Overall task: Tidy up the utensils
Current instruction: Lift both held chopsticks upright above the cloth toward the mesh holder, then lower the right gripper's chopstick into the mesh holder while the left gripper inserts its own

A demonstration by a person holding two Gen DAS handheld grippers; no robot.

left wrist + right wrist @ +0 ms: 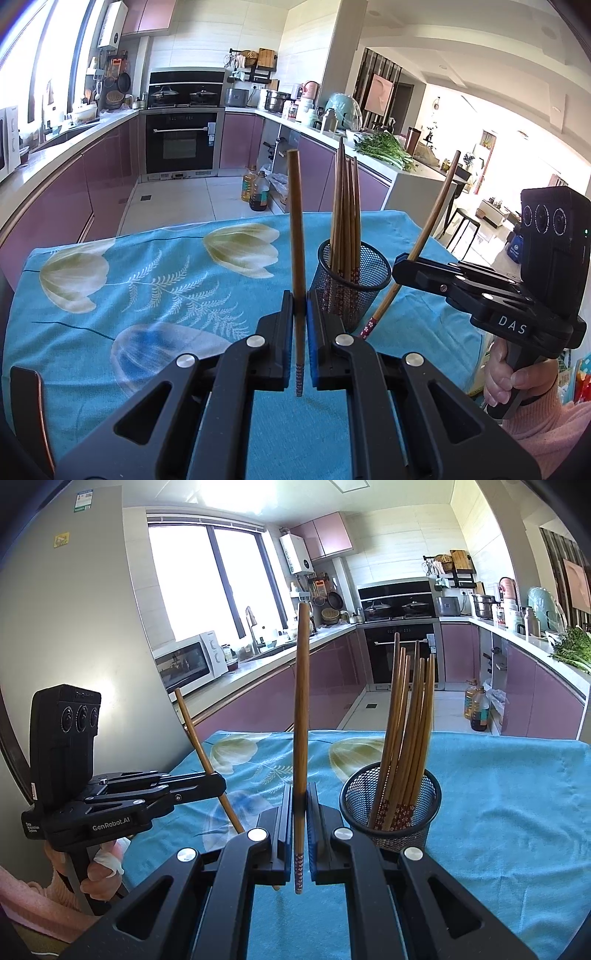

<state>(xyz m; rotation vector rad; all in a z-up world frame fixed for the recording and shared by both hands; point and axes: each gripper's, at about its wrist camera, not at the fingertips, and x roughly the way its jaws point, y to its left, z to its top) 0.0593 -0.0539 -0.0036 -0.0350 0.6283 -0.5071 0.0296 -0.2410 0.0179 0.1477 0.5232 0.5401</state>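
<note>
Chopstick (296, 236) stands upright in the centre of the left wrist view, pinched by the left claw (300, 332), with the mesh holder (351, 280) just right of centre on the table (147, 280); it should go over the rim and down, patterned end first. In the right wrist view the right claw (300, 827) is pressed on a second chopstick (301, 716) at centre, the holder at lower right.

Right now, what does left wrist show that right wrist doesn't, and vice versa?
Left wrist only: the right gripper from outside, clamping a tilted chopstick, and the living area behind it.

Right wrist only: the left gripper from outside with its own tilted chopstick, plus the microwave and window.

Both: the mesh cup of chopsticks on the blue floral cloth, oven behind.
</note>
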